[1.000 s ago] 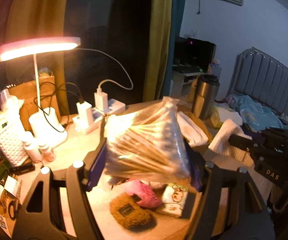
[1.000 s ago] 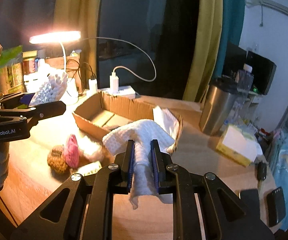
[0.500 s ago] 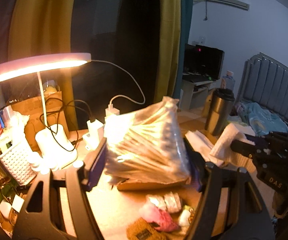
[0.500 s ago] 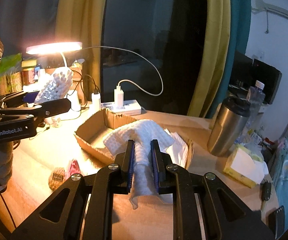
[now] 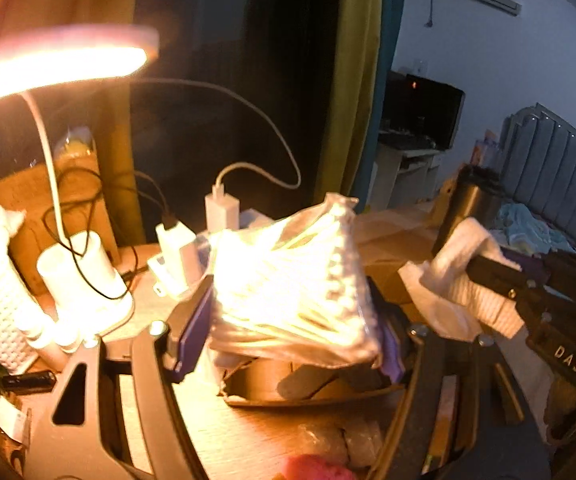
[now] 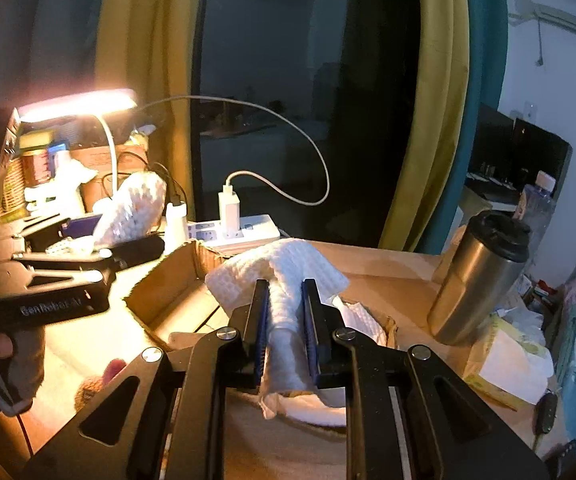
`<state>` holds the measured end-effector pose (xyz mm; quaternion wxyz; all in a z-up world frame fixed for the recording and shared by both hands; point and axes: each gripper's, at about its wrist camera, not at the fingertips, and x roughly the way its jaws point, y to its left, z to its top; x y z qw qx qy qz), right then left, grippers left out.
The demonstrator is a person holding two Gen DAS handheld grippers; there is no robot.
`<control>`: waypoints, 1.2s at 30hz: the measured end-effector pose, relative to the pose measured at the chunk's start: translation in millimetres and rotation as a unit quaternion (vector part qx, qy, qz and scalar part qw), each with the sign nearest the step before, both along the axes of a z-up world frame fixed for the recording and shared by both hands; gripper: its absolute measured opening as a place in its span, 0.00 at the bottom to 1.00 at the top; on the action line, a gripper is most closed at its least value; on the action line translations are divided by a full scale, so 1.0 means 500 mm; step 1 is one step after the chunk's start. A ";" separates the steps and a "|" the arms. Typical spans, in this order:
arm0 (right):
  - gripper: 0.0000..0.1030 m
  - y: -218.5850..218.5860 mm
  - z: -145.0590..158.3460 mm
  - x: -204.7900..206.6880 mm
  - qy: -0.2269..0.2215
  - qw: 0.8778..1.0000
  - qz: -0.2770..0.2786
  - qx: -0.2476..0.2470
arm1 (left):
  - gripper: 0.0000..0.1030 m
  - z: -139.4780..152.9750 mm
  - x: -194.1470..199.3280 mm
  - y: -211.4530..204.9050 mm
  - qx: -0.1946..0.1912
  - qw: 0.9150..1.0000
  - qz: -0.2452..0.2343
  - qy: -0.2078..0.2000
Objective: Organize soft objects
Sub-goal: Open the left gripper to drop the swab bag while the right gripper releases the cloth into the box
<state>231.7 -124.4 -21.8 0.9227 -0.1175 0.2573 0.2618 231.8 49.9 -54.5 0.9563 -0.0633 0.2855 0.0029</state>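
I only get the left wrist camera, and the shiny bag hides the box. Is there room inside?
Observer: Yes. The cardboard box is bare at the end nearer your bag of cotton swabs.
Operator: And the other end?
Observer: A crumpled white sheet lies there, behind the white cloth the right hand-held gripper is shut on.
Operator: What's past the metal cup?
Observer: A yellow tissue pack.

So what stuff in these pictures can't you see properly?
- Cardboard box floor: right wrist view, covered by the white cloth.
- Pink thing: left wrist view, cut by the bottom edge.
- Box front: left wrist view, behind the cotton swab bag.
- Lamp head: glare, blurred.
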 end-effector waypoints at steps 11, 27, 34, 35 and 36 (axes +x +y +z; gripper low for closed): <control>0.17 0.011 -0.064 0.068 0.037 0.999 0.006 0.009 | 0.69 -0.070 0.062 -0.009 -0.005 0.999 -0.009 0.052; 0.44 0.008 -0.128 0.119 0.086 0.996 -0.002 0.024 | 0.82 -0.082 0.070 -0.006 -0.006 0.998 -0.007 0.067; 0.47 0.004 -0.109 0.108 0.075 0.997 -0.008 0.023 | 0.82 -0.050 0.040 0.003 -0.007 0.999 0.001 0.049; 0.47 0.002 -0.106 0.104 0.074 0.997 -0.009 0.024 | 0.82 -0.047 0.034 0.004 -0.007 0.999 0.003 0.047; 0.47 0.001 -0.100 0.100 0.072 0.997 -0.009 0.024 | 0.83 -0.043 0.028 0.005 -0.006 0.999 0.005 0.045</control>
